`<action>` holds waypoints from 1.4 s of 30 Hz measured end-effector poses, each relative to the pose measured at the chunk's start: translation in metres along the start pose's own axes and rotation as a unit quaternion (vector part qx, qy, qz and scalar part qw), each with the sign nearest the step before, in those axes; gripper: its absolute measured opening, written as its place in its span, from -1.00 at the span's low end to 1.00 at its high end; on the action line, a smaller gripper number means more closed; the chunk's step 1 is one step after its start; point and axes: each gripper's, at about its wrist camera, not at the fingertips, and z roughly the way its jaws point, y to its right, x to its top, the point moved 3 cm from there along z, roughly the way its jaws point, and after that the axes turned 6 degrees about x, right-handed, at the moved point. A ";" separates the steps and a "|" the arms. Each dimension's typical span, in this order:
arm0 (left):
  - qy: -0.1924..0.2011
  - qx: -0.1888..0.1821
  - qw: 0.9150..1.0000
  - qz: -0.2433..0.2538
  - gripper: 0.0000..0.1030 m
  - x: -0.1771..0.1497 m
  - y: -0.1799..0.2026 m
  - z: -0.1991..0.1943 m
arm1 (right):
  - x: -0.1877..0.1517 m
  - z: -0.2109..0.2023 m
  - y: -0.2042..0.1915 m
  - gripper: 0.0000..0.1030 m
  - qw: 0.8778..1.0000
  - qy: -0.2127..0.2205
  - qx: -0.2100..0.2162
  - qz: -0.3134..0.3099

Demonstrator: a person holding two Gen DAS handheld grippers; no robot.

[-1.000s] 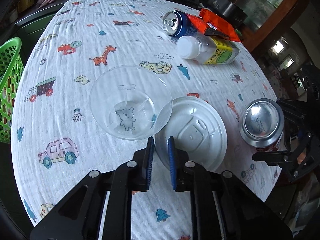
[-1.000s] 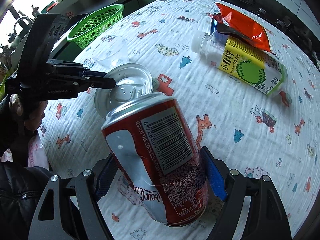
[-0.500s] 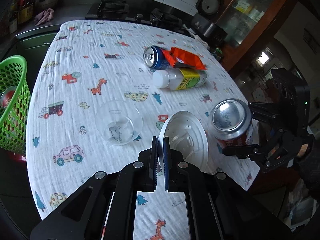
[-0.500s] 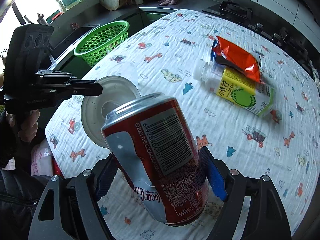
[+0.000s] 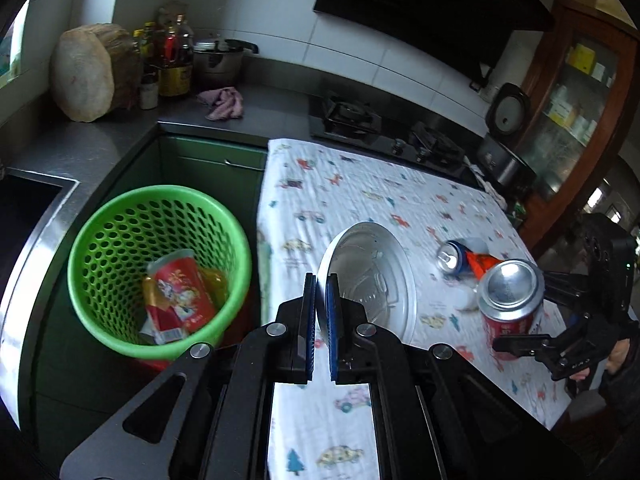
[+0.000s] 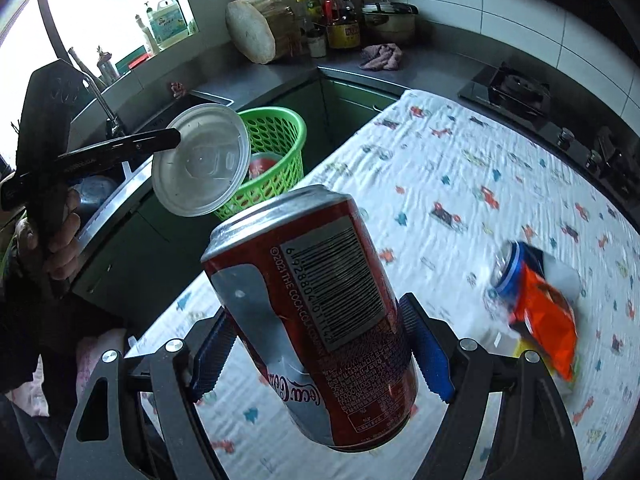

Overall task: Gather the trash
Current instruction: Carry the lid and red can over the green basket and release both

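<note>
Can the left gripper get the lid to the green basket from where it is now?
Probably yes. The left gripper, shut on the plastic lid, is off the table, and the open-topped green basket sits beside it with nothing between.

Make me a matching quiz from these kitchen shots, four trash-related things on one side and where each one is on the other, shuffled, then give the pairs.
1. white plastic lid
2. red cola can
3. green basket
4. blue can

A. lying on the tablecloth
B. pinched by the left gripper
C. beside the table, trash inside
D. clamped in the right gripper

Pairs: 1-B, 2-D, 3-C, 4-A
</note>
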 end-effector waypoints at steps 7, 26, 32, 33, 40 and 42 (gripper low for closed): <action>-0.021 0.107 0.993 -0.036 -0.92 0.023 -0.103 0.039 | 0.086 0.058 -0.036 0.49 1.000 0.013 0.028 -0.004; -0.091 0.167 0.974 -0.119 -0.83 -0.013 -0.210 0.098 | 0.198 0.202 -0.082 0.49 0.997 0.005 0.059 0.055; -0.083 0.168 0.974 -0.129 -0.40 -0.014 -0.215 0.090 | 0.207 0.219 -0.088 0.61 0.994 0.010 0.080 0.074; -0.081 0.168 0.974 -0.130 -0.26 -0.014 -0.216 0.087 | 0.208 0.218 -0.088 0.62 0.994 0.013 0.079 0.075; -0.067 0.166 0.974 -0.142 0.13 -0.011 -0.216 0.072 | 0.198 0.200 -0.087 0.68 0.993 0.025 0.087 0.078; -0.062 0.161 0.975 -0.140 0.17 -0.010 -0.209 0.067 | 0.191 0.189 -0.085 0.69 0.993 0.029 0.086 0.074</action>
